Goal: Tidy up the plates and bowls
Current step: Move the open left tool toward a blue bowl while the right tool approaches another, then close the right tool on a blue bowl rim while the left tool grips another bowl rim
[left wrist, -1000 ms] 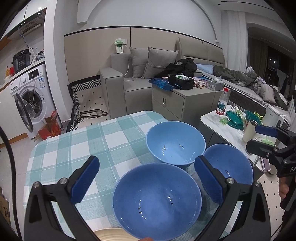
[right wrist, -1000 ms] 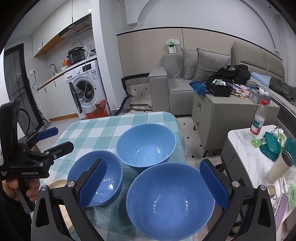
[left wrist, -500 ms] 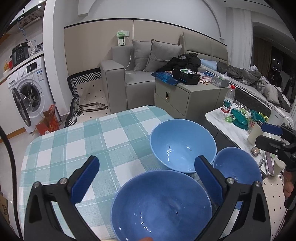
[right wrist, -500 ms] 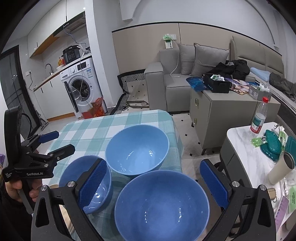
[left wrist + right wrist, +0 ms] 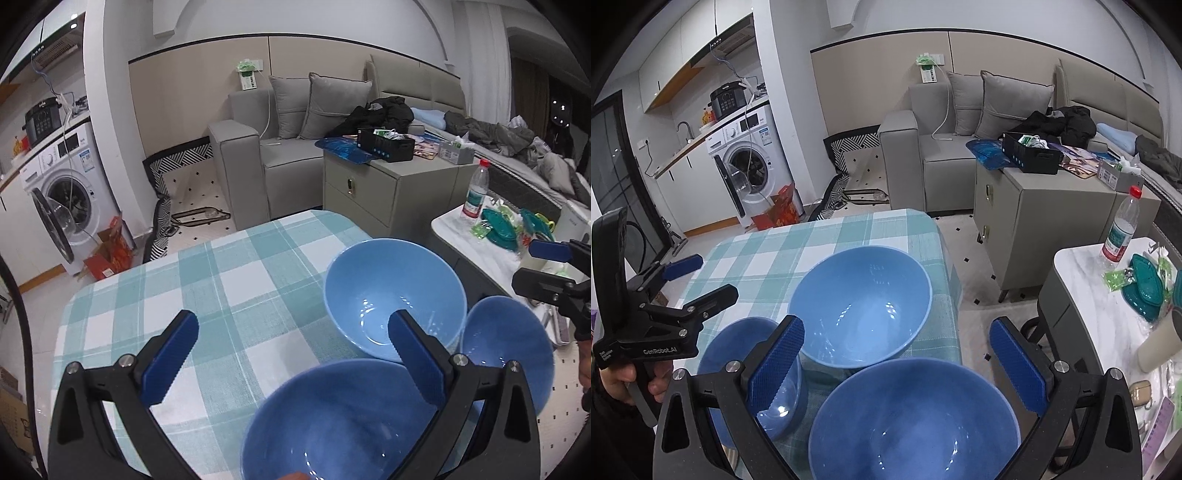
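Hovering over a table [image 5: 236,280] draped in a teal-and-white checked cloth, two handheld grippers frame a cluster of three blue bowls. In the left wrist view, the left gripper [image 5: 291,347] stands released, its blue-padded jaws spread wide and holding nothing, with a large bowl [image 5: 332,424] filling the lower centre of the frame beneath them. A second, lighter blue bowl [image 5: 395,295] sits right of centre, near the table's far corner, and a third bowl [image 5: 509,347] lies at the lower right, just beside it. The right gripper [image 5: 546,266] enters from the right edge of that frame, its jaws parted. In the right wrist view, the right gripper [image 5: 897,358] is likewise spread and empty, poised above the bowl at the lower centre [image 5: 916,421]; the lighter bowl [image 5: 860,306] occupies mid-frame, and the remaining bowl [image 5: 738,347] shows at the lower left, partly hidden behind a jaw. The left gripper [image 5: 698,277] appears at the left edge, gripped by a hand [image 5: 631,376]. Behind the table, a washing machine [image 5: 750,162] stands at the upper left, a grey sofa [image 5: 945,140] at upper centre, and a plastic bottle [image 5: 1123,225] rests on a white side table [image 5: 1086,269] at the right.
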The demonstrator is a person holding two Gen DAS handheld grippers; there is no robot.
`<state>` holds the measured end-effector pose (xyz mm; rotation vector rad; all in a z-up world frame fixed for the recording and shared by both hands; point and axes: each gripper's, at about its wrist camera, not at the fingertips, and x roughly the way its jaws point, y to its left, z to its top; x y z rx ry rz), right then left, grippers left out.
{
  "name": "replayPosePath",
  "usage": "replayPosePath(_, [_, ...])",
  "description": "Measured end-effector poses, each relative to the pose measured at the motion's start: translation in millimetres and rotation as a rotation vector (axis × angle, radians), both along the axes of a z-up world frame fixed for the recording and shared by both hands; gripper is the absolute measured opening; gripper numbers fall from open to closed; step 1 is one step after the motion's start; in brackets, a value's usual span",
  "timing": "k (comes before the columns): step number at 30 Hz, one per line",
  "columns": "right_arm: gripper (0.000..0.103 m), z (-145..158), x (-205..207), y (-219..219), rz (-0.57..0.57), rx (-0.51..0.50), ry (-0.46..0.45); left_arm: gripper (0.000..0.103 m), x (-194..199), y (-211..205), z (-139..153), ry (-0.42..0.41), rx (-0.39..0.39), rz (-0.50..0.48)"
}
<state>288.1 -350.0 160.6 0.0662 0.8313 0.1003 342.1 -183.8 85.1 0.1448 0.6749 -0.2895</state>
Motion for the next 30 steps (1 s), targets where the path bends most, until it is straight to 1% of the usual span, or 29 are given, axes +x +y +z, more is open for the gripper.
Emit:
replayPosePath(7, [0.102,-8,14,-7,0.002,0.029,0.016,0.103,17,-9,-12,0.047,-0.005,-0.044])
replayPosePath(10, [0.102,-13,22,-10,0.0,0.049,0.043,0.103,21,-11,-15,0.056,-0.011,-0.055])
replayPosePath(14, [0.102,-22,32,-7,0.014,0.04,0.09,0.103,27,-13,-18,0.067,-0.015,-0.06])
replayPosePath(19, [0.102,-32,42,-4,0.018,0.022,0.111,0.102,35,-20,-26,0.087,0.01,-0.077])
replayPosePath(22, [0.102,-38,48,-1,0.018,-0.002,0.125,0.102,39,-21,-31,0.102,0.012,-0.093])
replayPosePath(25, [0.101,-43,55,0,0.019,-0.014,0.131,0.102,42,-23,-35,0.111,0.024,-0.092])
replayPosePath(30, [0.099,-52,64,-1,0.015,-0.015,0.154,0.102,51,-24,-42,0.142,0.012,-0.089])
